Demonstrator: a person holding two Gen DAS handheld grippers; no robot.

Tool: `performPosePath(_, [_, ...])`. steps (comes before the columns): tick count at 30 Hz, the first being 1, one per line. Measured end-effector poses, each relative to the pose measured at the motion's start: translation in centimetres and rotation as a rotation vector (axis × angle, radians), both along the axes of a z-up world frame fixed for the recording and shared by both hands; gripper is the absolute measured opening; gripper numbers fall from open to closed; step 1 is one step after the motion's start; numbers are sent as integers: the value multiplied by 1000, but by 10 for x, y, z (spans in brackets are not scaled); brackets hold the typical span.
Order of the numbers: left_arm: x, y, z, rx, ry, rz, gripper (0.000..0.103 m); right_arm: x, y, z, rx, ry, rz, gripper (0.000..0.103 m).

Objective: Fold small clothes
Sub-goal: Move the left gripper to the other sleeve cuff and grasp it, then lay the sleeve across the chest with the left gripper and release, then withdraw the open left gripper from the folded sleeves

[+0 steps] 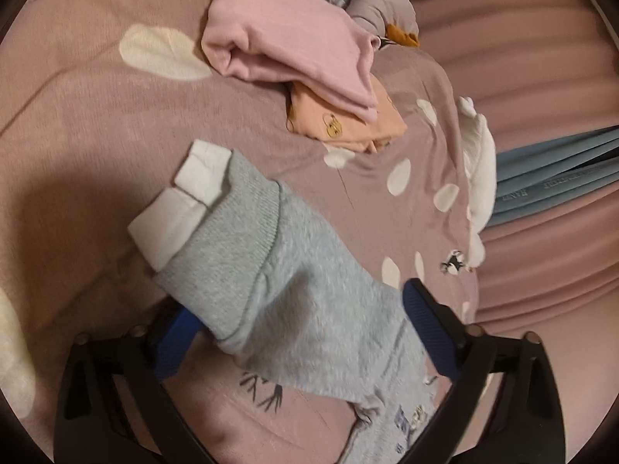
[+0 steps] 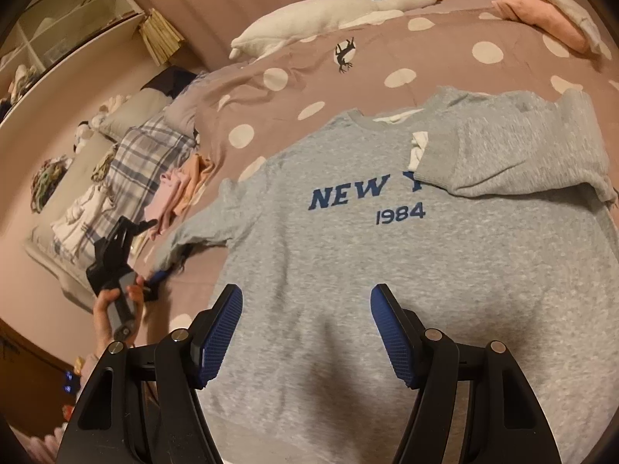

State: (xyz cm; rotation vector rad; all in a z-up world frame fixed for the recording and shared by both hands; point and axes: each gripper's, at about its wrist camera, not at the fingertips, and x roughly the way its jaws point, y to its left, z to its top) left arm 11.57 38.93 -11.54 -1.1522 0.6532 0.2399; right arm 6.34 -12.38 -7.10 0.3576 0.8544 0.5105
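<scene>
My left gripper [image 1: 305, 332] has its blue pads spread wide, with the sweatshirt's sleeve [image 1: 271, 282] lying across the gap between them; I cannot tell whether either pad presses the fabric. The sleeve's white cuff [image 1: 182, 201] points away from me over the spotted bed cover [image 1: 96, 116]. My right gripper [image 2: 305, 332] is spread and pinches nothing, hovering over the lower front of the grey sweatshirt [image 2: 348, 263]. The sweatshirt lies flat on the bed, print upward, with its other sleeve [image 2: 514, 154] folded across the chest. A folded pink garment [image 1: 294, 42] rests on an orange one [image 1: 348, 123] beyond the sleeve. A plush goose [image 2: 329, 11] lies on the cover's far side.
</scene>
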Motion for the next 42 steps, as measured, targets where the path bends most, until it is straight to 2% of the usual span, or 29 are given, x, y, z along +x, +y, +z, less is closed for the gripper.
performPosePath(1, [1, 0, 0, 6, 15, 9, 81, 0, -2, 0, 4, 2, -3, 69])
performPosePath(3, [2, 2, -3, 8, 51, 23, 49, -1, -7, 0, 10, 4, -11, 69])
performPosePath(4, [3, 3, -4, 13, 81, 27, 41, -1, -9, -1, 12, 6, -15, 69])
performPosePath(5, [5, 4, -5, 22, 109, 29, 24, -1, -11, -1, 14, 9, -19, 69])
performPosePath(6, [5, 5, -5, 27, 121, 28, 18, -2, -14, -1, 18, 12, -24, 69])
performPosePath(10, [7, -10, 19, 125, 99, 12, 18, -2, -22, -2, 28, 15, -42, 69])
performPosePath(12, [13, -28, 41, 190, 59, -37, 18, -3, -27, -1, 36, 15, -52, 69])
performPosePath(15, [25, -58, 69, 247, 4, -107, 18, -4, -37, -2, 54, 17, -66, 69])
performPosePath(17, [37, -89, 90, 291, -44, -169, 18, -6, -41, -3, 65, 19, -71, 69])
performPosePath(21, [63, -159, 115, 374, -96, -308, 18, -10, -55, -5, 82, 22, -91, 69])
performPosePath(26, [88, -255, 111, 429, -113, -499, 18, -13, -76, -6, 107, 21, -137, 69])
performPosePath(28, [98, -288, 102, 437, -104, -588, 19, -15, -84, -7, 116, 24, -156, 69])
performPosePath(29, [102, -304, 97, 438, -97, -627, 27, -16, -88, -7, 116, 24, -163, 69])
performPosePath(30, [105, -320, 90, 439, -85, -671, 48, -17, -91, -7, 116, 22, -170, 69])
performPosePath(31, [110, -334, 84, 446, -64, -710, 64, -18, -93, -7, 116, 22, -174, 69])
performPosePath(32, [112, -343, 79, 458, -49, -726, 87, -18, -95, -7, 117, 23, -179, 69])
performPosePath(34, [111, -354, 73, 492, -39, -738, 91, -19, -99, -9, 128, 26, -186, 69])
performPosePath(37, [106, -347, 69, 489, -38, -767, 91, -19, -101, -11, 133, 31, -188, 69])
performPosePath(42, [75, -297, 72, 471, -56, -687, 94, -19, -102, -15, 148, 43, -183, 69])
